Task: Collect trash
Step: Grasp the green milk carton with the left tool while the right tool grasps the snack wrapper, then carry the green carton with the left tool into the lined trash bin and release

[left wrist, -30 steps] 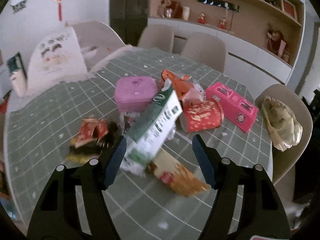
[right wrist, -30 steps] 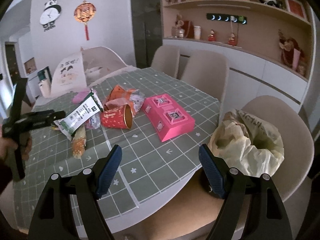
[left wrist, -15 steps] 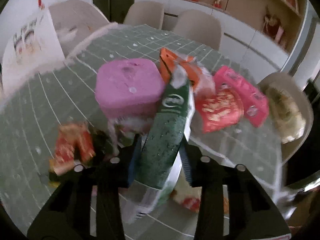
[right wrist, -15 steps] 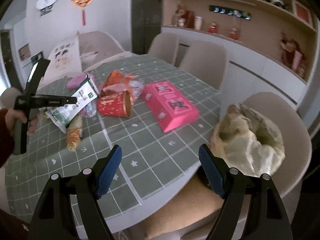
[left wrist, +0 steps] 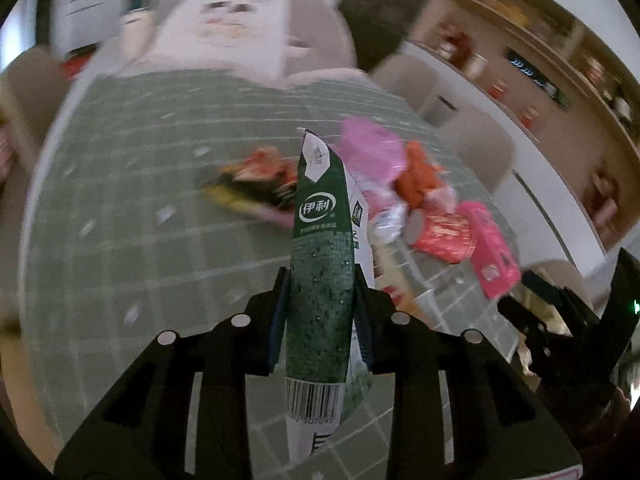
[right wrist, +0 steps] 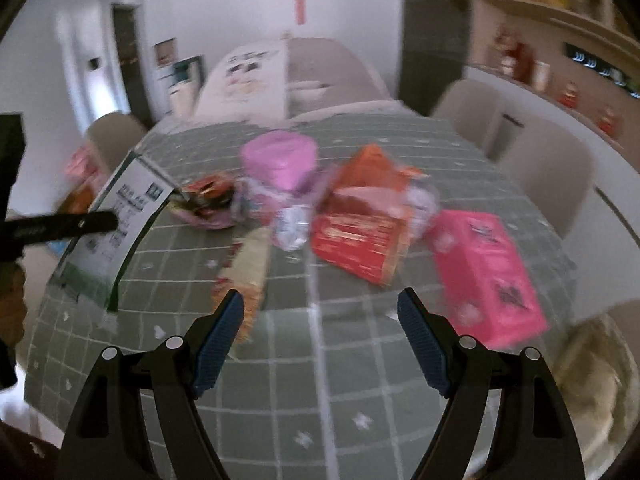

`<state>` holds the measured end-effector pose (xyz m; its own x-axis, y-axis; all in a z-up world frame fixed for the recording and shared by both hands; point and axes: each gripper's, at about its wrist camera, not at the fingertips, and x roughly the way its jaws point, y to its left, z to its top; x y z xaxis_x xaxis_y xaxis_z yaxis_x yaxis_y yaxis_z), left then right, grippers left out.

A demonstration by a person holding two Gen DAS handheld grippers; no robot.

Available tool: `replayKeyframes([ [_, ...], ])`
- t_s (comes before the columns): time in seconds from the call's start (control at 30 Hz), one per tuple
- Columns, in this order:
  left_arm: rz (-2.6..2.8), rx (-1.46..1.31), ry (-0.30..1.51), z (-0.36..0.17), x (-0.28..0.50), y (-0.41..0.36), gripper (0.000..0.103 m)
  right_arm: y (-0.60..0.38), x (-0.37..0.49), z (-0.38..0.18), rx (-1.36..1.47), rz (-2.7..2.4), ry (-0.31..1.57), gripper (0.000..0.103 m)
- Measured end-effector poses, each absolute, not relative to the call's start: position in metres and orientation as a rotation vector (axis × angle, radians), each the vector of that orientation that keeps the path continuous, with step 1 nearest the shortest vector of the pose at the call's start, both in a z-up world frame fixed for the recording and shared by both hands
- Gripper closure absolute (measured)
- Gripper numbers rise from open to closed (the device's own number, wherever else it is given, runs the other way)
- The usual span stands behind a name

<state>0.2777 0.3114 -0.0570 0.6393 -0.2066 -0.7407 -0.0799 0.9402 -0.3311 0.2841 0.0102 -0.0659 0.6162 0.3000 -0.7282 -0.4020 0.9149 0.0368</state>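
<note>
Home dining room: table [right wrist: 360, 380], chairs [right wrist: 548, 176]

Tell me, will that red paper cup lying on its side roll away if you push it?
The red cup is lying on its side, so it would probably roll, curving. It looks like thin paper, likely light and easily squashed by the fingers.

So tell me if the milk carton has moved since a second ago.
Yes. The milk carton, shut in the left gripper, has lifted left, away from the pink tin.

Green checked tablecloth [right wrist: 360, 380]; beige chairs [right wrist: 548, 172]; wall shelves [left wrist: 560, 60], blurred.
</note>
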Motion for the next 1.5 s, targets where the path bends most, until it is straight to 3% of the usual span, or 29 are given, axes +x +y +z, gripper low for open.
replayKeyframes([
  [0.5, 0.128, -0.464, 0.852, -0.065, 0.199, 0.335, 0.074, 0.104, 0.367, -0.126, -0.18, 0.478, 1.005, 0.029],
  [0.63, 0.113, -0.453, 0.85, -0.063, 0.204, 0.339, 0.074, 0.114, 0.37, -0.14, -0.238, 0.477, 1.05, 0.039],
  [0.67, 0.107, -0.449, 0.851, -0.062, 0.205, 0.339, 0.074, 0.114, 0.371, -0.142, -0.242, 0.478, 1.062, 0.043],
  [0.7, 0.099, -0.443, 0.854, -0.062, 0.207, 0.338, 0.074, 0.114, 0.371, -0.145, -0.238, 0.485, 1.08, 0.061],
  [0.77, 0.083, -0.434, 0.86, -0.063, 0.211, 0.337, 0.074, 0.112, 0.369, -0.145, -0.218, 0.492, 1.099, 0.064],
  [1.17, -0.113, -0.351, 0.862, -0.054, 0.253, 0.306, 0.074, 0.036, 0.314, -0.072, -0.086, 0.389, 0.896, 0.068],
  [1.5, -0.414, -0.188, 0.838, -0.02, 0.303, 0.196, 0.074, -0.075, 0.262, -0.019, -0.01, 0.147, 0.748, 0.068],
])
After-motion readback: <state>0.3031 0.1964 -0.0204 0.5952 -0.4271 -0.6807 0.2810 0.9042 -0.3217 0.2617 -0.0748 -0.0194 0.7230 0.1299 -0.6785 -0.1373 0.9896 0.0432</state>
